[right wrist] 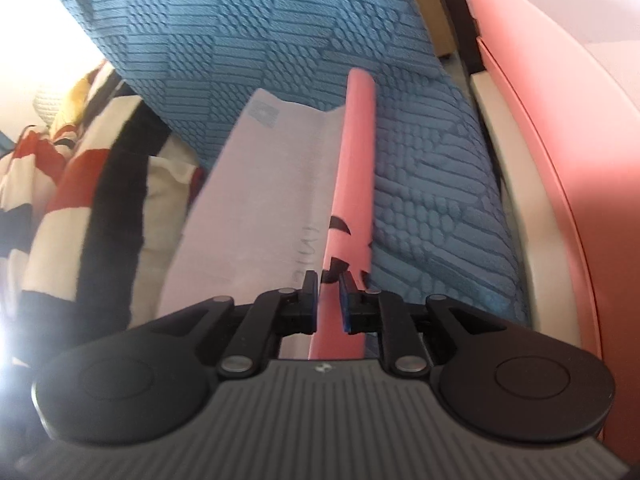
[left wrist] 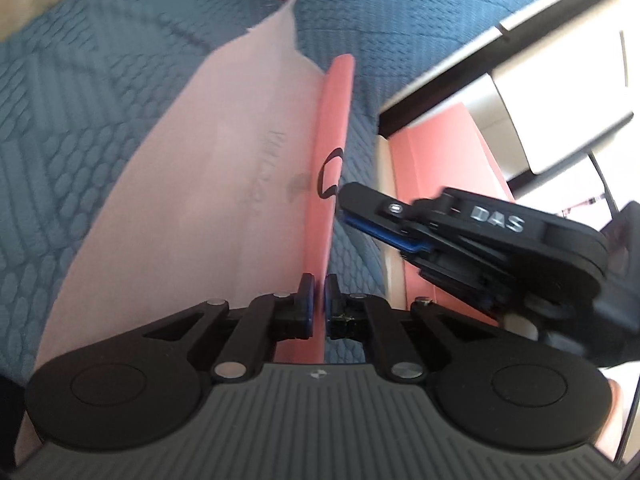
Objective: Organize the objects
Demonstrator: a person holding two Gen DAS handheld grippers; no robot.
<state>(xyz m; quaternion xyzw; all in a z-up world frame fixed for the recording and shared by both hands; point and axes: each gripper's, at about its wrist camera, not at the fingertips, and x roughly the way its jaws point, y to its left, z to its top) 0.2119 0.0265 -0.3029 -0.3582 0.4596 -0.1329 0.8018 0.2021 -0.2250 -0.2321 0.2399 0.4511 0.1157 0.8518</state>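
In the left wrist view, the left gripper has its two blue-padded fingers drawn nearly together on the thin edge of a pink paper bag. The bag runs straight ahead from between the fingertips, seen edge-on, with a black printed mark on its pink face. To the left of the fingers a pale lilac-white panel of the same bag spreads out flat, with faint grey lettering showing through it. Everything lies over a blue textured bedspread that fills the space ahead and on both sides. To the right of the fingers, the right gripper comes in at a slant, its fingertip reaching the bag's pink edge by the black mark; from here I cannot tell how its jaws stand. Beyond it, further right, stands a pink box.

In the right wrist view, the right gripper is clamped on the pink bag, its fingers pressed to either side of the edge where the black print sits. The pale panel fans out to the left of the fingers. A striped red, black and white cloth lies far left, the blue bedspread ahead, and a pink box wall to the right.
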